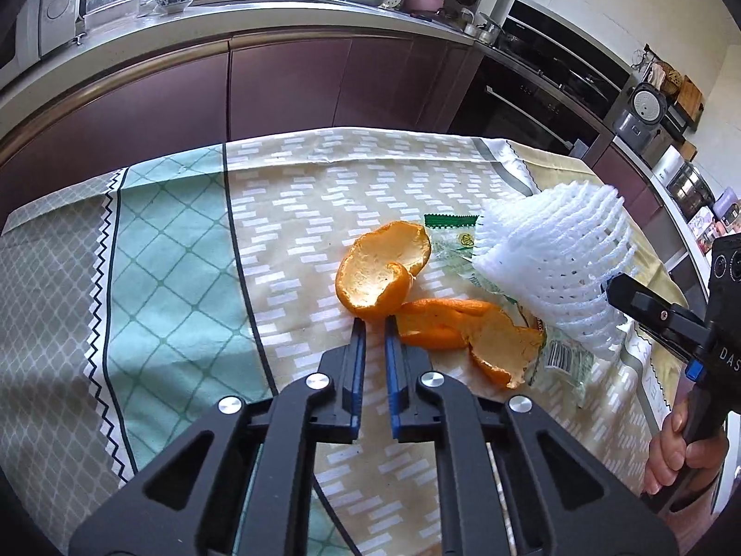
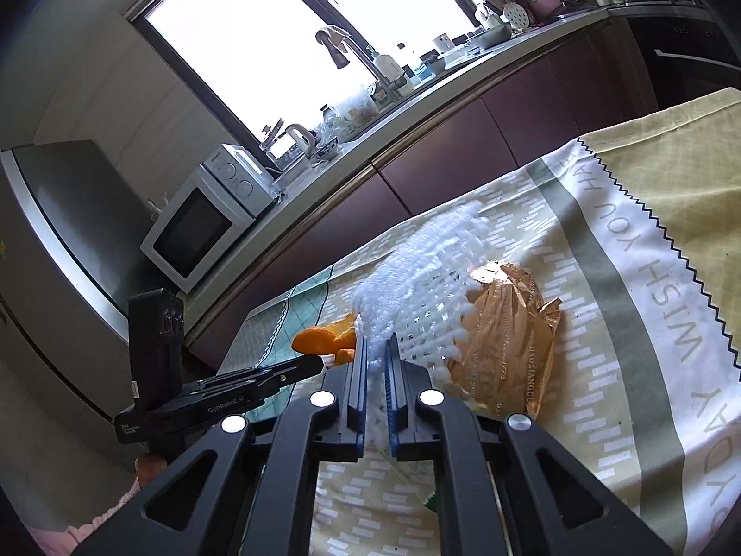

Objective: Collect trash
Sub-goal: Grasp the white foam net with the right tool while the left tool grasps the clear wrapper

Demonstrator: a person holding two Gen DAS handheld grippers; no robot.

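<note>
Gripping the white foam fruit net (image 2: 417,287) in your right tongs (image 2: 376,347), you have it pinched at one edge and lifted clear of the table (image 1: 176,241), its bulk hanging over the other scraps. Your left tongs (image 1: 374,322) sit slightly parted with nothing between them, tips just short of the two orange peels (image 1: 384,268) lying on the cloth.

By my reading you are early in the job: the net is the only piece in hand, and no bin or bag for the rubbish shows in either view. Left on the table are both peels, the clear green-printed wrapper (image 1: 451,243) tucked under them and under the net, and the crumpled brown foil packet (image 2: 505,343) just beyond the net in the right wrist view.

For room, the left half of the cloth is bare and gives your left tongs an easy approach. The far table edge drops off toward the dark cabinets (image 1: 287,88), well apart from the scraps. Your two tongs are close together, so watch that the hanging net does not drag the wrapper along.
</note>
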